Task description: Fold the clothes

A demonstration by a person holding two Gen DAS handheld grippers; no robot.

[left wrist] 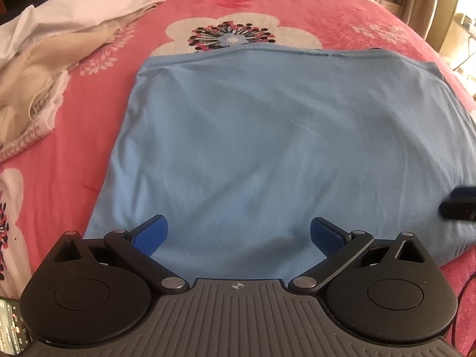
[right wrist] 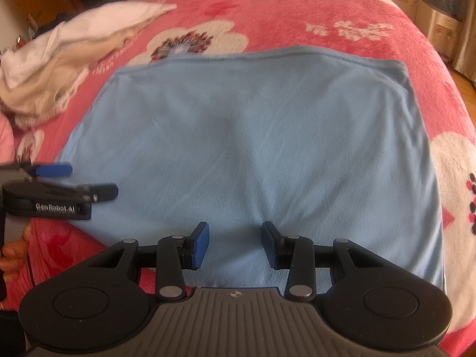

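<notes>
Blue shirt lies flat on the bed, folded to a rough rectangle, hem at the far side. Left gripper hangs over its near left edge, fingers spread wide, nothing between them. Right gripper over the near edge, fingers partly apart, only flat cloth below, no pinch visible. White clothes heaped far left on the bed, apart from the shirt. Phone at the near left corner
</notes>
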